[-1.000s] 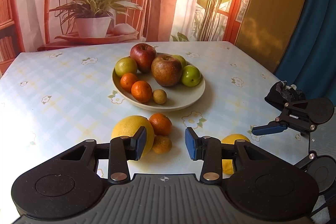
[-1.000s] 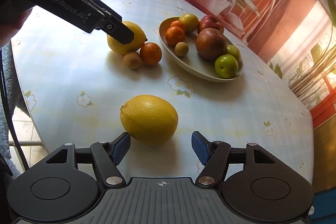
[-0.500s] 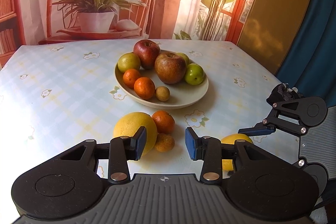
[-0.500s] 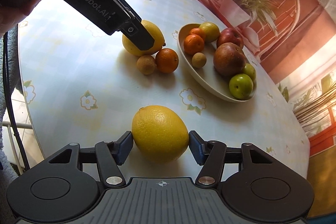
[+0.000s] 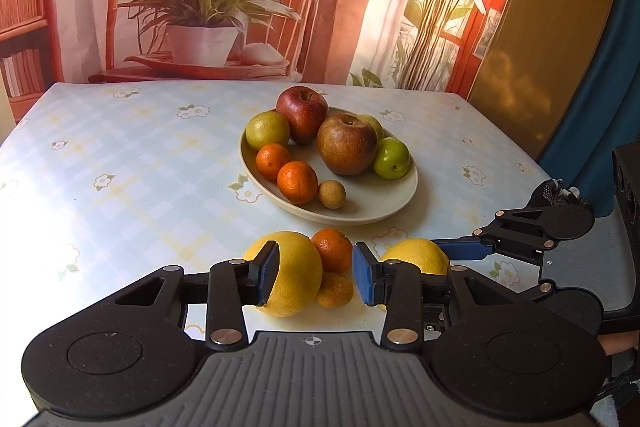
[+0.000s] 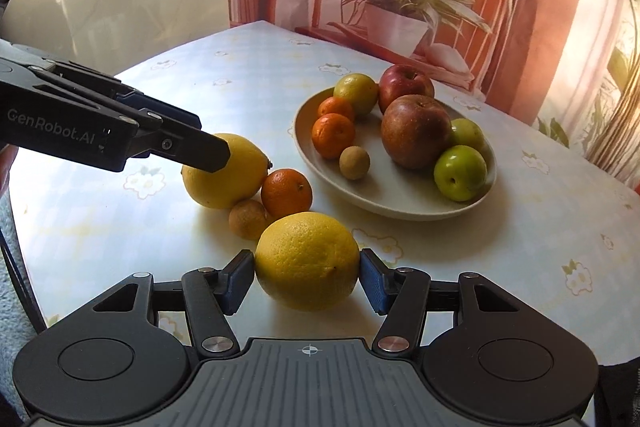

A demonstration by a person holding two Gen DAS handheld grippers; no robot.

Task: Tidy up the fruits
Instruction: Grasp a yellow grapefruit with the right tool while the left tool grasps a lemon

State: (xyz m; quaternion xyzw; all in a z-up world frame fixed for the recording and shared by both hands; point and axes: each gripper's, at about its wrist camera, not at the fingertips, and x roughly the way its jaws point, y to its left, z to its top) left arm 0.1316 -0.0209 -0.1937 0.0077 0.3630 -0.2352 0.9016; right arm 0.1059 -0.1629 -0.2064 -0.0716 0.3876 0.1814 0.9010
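My right gripper (image 6: 307,279) is shut on a yellow lemon (image 6: 307,259) and holds it near the table's front edge; the lemon also shows in the left wrist view (image 5: 416,255). My left gripper (image 5: 315,277) is open and empty above a second lemon (image 5: 294,277), a mandarin (image 5: 332,249) and a small brown fruit (image 5: 334,291) on the table. A beige plate (image 6: 384,199) holds two apples, green fruits, two mandarins and a small brown fruit. In the right wrist view the left gripper's fingers (image 6: 200,147) hang over the second lemon (image 6: 224,175).
The table (image 5: 120,167) has a pale floral cloth. A printed backdrop with a chair and potted plant (image 5: 200,27) hangs behind its far edge. The table's near edge (image 6: 24,235) drops off at left in the right wrist view.
My right gripper has closed on the lemon and carried it toward the loose fruits by the plate. My left gripper has stayed open and pulled back a little.
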